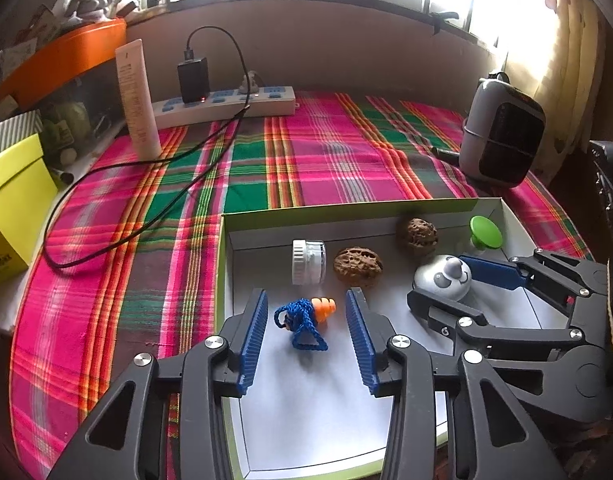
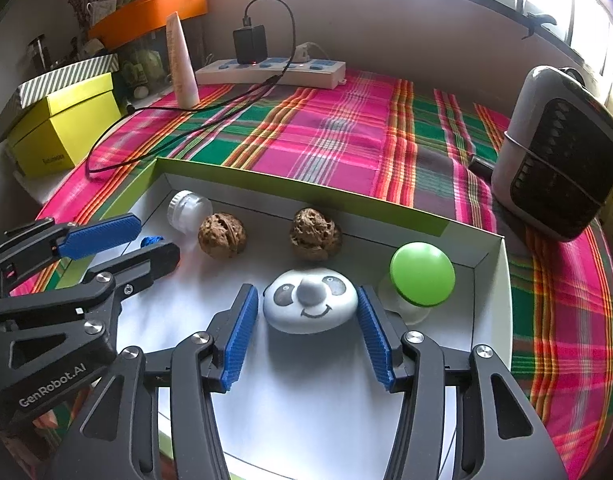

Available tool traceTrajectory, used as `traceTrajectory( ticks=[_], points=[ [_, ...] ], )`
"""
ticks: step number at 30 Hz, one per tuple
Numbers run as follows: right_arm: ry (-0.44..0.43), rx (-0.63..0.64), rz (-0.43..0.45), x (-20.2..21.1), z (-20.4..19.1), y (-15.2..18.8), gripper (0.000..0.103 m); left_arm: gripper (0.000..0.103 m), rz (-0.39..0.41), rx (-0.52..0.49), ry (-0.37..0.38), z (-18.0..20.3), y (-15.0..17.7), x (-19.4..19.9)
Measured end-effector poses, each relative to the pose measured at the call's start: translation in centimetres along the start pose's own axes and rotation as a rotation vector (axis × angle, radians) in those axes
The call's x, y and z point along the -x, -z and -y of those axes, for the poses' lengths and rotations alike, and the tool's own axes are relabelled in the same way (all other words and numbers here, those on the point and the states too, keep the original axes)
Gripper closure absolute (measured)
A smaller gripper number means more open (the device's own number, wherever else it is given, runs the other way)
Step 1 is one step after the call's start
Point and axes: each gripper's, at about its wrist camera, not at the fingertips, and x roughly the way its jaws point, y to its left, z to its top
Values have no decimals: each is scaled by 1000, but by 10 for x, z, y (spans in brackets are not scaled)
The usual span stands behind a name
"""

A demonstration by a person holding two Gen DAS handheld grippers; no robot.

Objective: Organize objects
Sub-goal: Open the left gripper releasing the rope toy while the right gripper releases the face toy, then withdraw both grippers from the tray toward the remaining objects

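A: Where do you stand? Your left tool hangs inside the green-rimmed box with its blue pads apart, and the blue cord with the orange plug lies loose on the box floor between them, touched by neither

B: And the right tool?

A: Spread wide round the panda-face stone, a gap on each side. Both pieces look set down; next you'd lift each tool straight up, clear of the walnuts and the green-capped bottle
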Motion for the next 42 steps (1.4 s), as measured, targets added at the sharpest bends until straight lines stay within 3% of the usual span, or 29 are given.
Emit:
traceTrajectory(
  ticks=[19, 42],
  points=[
    [6, -28, 73, 33, -2, 12, 49, 62, 44, 20, 15, -2, 8, 34],
    [8, -97, 156, 88, -5, 56, 49, 61, 85, 38, 59, 0, 45, 83]
  ],
)
